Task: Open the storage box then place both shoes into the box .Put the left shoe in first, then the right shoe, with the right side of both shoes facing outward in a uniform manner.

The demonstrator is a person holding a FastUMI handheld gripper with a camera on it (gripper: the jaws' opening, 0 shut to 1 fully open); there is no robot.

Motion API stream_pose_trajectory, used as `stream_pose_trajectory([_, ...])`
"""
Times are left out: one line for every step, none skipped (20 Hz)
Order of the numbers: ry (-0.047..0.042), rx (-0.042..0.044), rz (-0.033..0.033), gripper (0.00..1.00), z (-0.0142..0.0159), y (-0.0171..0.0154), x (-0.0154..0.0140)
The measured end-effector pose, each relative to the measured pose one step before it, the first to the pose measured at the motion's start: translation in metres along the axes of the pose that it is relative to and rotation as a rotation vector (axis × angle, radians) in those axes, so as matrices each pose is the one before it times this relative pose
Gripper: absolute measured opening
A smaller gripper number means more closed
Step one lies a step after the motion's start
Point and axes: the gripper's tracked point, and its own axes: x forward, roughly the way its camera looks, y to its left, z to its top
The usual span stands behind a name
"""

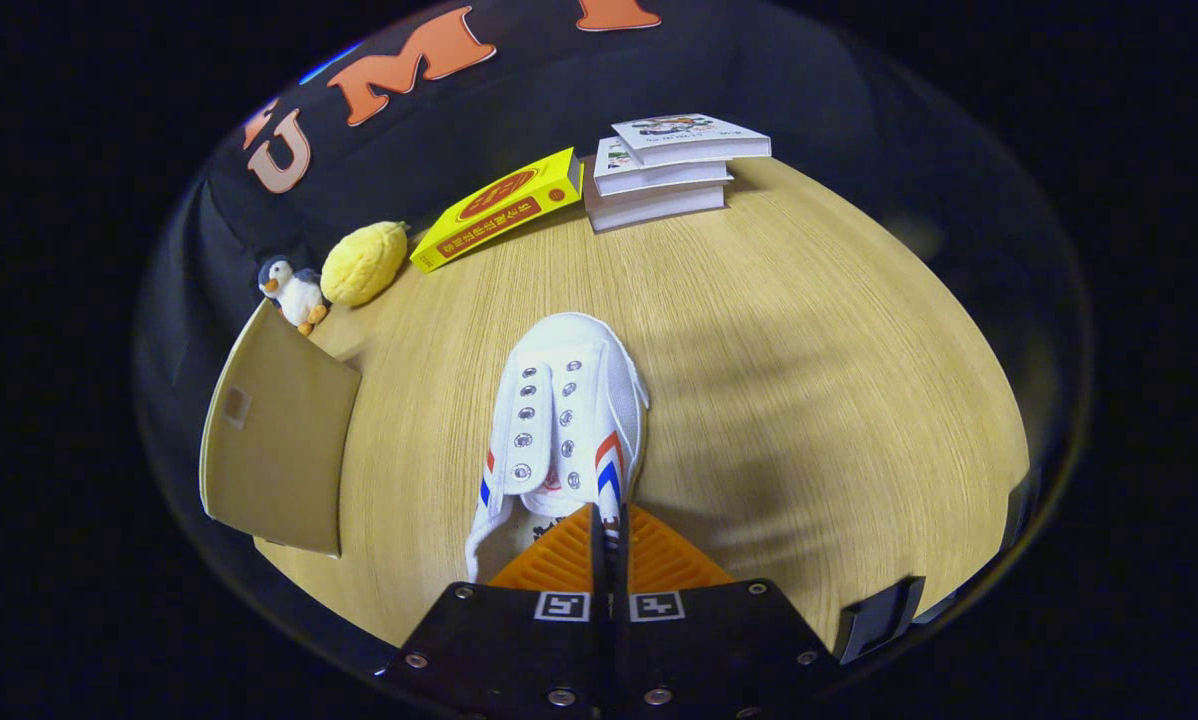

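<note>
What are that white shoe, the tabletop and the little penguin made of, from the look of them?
White shoe: looks like matte woven canvas, with metal-looking eyelets and no laces; the hand-held gripper has its fingers closed on the shoe's rim.
Table: pale wood grain, smooth; whether solid wood or laminate can't be told.
Penguin toy: soft, fuzzy plush, by its fluffy outline.

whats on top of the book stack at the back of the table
The book stack has a white-covered top book with nothing on it. The lower books' covers are hidden. The fingers are closed on the white shoe.
</note>
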Motion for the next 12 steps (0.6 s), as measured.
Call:
stream_pose_trajectory([-0.01175,-0.00757,-0.00138,0.00,0.00471,0.00133,-0.00332])
stream_pose_trajectory([-0.01076,-0.00191,0.00805,0.00,0.00513,0.00418,-0.00274])
stream_pose_trajectory([-0.01167,0.00040,0.00756,0.00,0.00575,0.00514,-0.00276])
stream_pose_trajectory([-0.01352,-0.00466,-0.00182,0.00,0.00626,0.00497,-0.00313])
stream_pose_trajectory([-0.01364,-0.01272,-0.00224,0.00,0.00551,0.00412,-0.00379])
stream_pose_trajectory([-0.01157,-0.00943,0.00007,0.00,0.00579,0.00643,-0.00381])
stream_pose_trajectory([-0.00893,-0.00153,0.00677,0.00,0.00559,0.00848,-0.00331])
stream_pose_trajectory([-0.01134,0.00825,0.00997,0.00,0.00614,0.01041,-0.00324])
stream_pose_trajectory([-0.00868,0.00570,0.00474,0.00,0.00581,0.00934,-0.00392])
stream_pose_trajectory([-0.01236,0.00395,0.00228,0.00,0.00602,0.01099,-0.00411])
stream_pose_trajectory([-0.01076,0.00438,-0.00195,0.00,0.00519,0.00960,-0.00336])
stream_pose_trajectory([-0.01279,0.01186,-0.00057,0.00,0.00592,0.01295,-0.00445])
